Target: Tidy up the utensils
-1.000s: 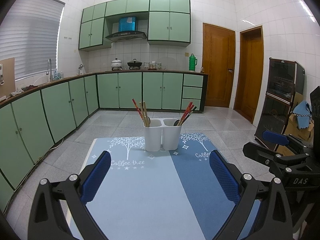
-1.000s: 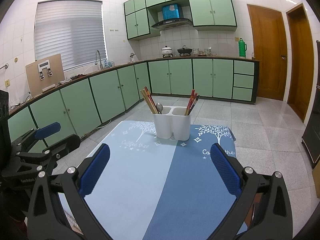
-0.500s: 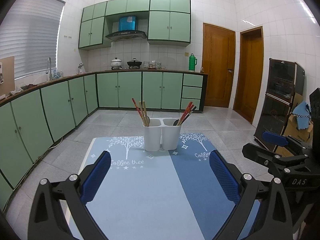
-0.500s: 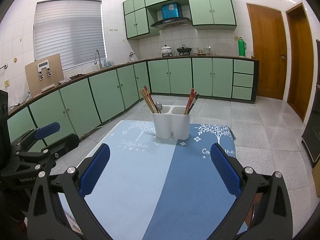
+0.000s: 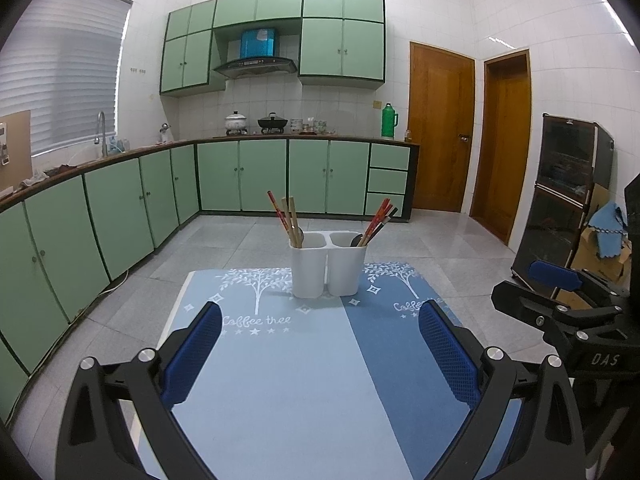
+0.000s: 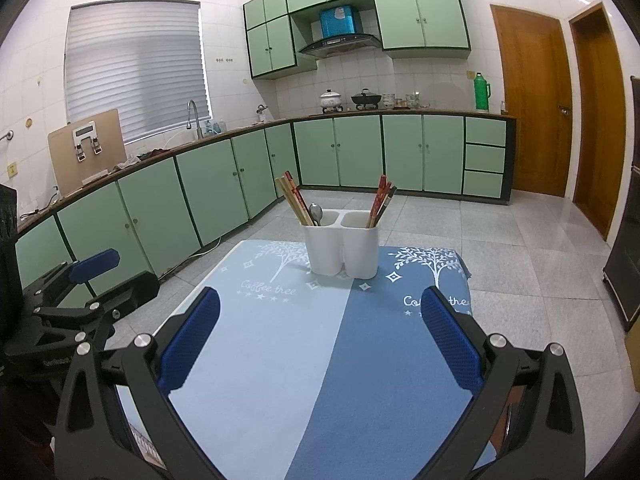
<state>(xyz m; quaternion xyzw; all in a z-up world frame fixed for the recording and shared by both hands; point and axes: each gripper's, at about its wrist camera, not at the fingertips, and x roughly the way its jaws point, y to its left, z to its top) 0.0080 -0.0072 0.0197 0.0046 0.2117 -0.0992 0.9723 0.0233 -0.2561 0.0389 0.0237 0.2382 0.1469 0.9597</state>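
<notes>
Two tongs, left tongs (image 5: 320, 344) and right tongs (image 6: 320, 332), spread empty; one two-compartment utensil holder (image 5: 327, 266).

Two matching black hand-held tools with blue-padded fingers

The left tool (image 5: 320, 354) has a matte black angular frame with triangular cut-outs; its fingers (image 5: 192, 354) carry blue pads with a fine mesh texture; round silver screws sit at the linkage joints; the right tool (image 6: 320, 340) is built the same, black frame, blue textured pads, silver screws; seen from the left camera, its side bears white lettering "DAS".
</notes>
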